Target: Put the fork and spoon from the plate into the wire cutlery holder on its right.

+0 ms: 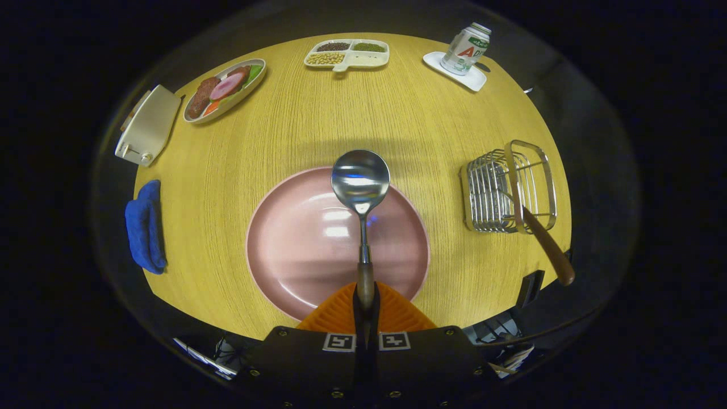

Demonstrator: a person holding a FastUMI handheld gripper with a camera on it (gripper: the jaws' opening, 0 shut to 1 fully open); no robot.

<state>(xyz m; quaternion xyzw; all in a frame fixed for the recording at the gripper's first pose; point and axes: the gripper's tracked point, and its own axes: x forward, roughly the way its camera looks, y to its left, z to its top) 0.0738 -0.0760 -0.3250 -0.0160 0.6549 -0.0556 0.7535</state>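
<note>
spoon (360,182): polished mirror-like metal bowl, smooth brown wooden handle
plate (295,244): glossy pink, probably glazed ceramic
table (341,119): matt yellow wood grain
wire cutlery holder (500,190), at 3 o'clock: shiny metal wire
cloth (145,226), at 9 o'clock: nubbly blue fabric

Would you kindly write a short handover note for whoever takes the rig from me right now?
Tongs: shut on the spoon by its wooden handle, bowl held out ahead over the pink plate.
Wire holder: right of the plate, with a wooden-handled utensil, presumably the fork, already leaning in it.
Done: fork stowed, spoon picked up.
Left: carry the spoon right and drop it into the holder.
</note>
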